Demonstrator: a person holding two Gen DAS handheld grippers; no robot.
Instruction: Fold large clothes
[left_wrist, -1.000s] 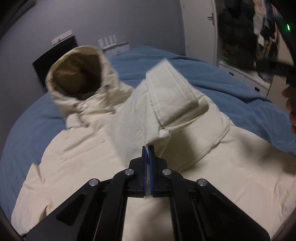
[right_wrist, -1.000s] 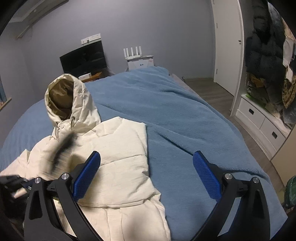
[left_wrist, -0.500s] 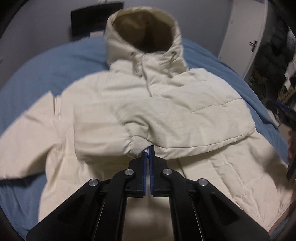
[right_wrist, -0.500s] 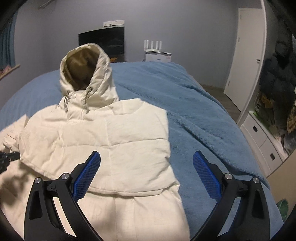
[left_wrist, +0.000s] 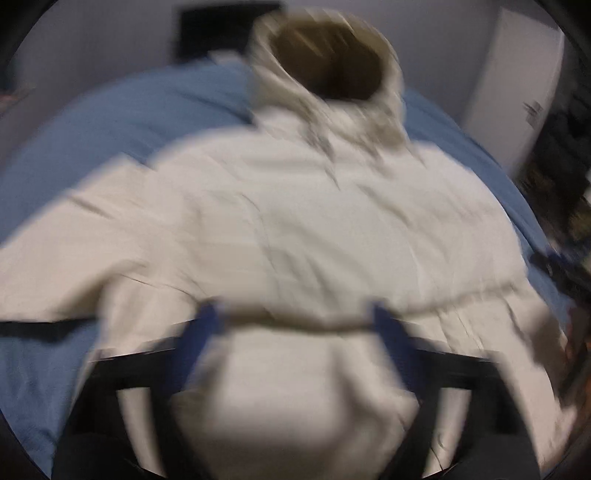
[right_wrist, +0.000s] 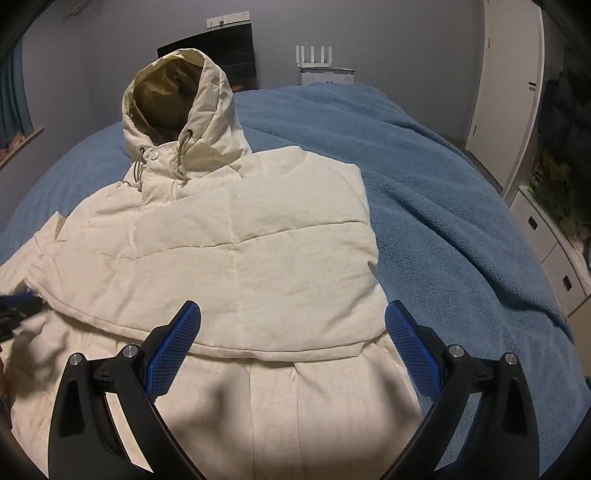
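Bedding first: a blue fleece blanket (right_wrist: 424, 177) covers the bed and fills most of both views. On it lies the task's garment, a cream hooded jacket (right_wrist: 258, 240), spread front-up with its hem toward the cameras. One sleeve (right_wrist: 207, 266) is folded flat across the chest, forming a quilted band whose lower edge runs crosswise just ahead of the right gripper. The hood (right_wrist: 177, 99) stands upright at the far end, its tan lining showing, with two drawcords hanging beside a snap placket. Behind the bed stand a grey wall, a dark screen (right_wrist: 221, 48), a white router with four antennas (right_wrist: 317, 62), and at the right a white door (right_wrist: 513, 81) and drawer unit (right_wrist: 550, 243). Right gripper (right_wrist: 291, 317): jaws wide apart, blue pads hovering over the lower edge of the folded sleeve, nothing clamped. Left gripper (left_wrist: 295, 314), seen through heavy motion blur: jaws opening, spread to either side of the sleeve's lower edge, the fabric lying between them but not pinched. Its dark fingers (right_wrist: 14, 306) appear at the left margin of the right wrist view.
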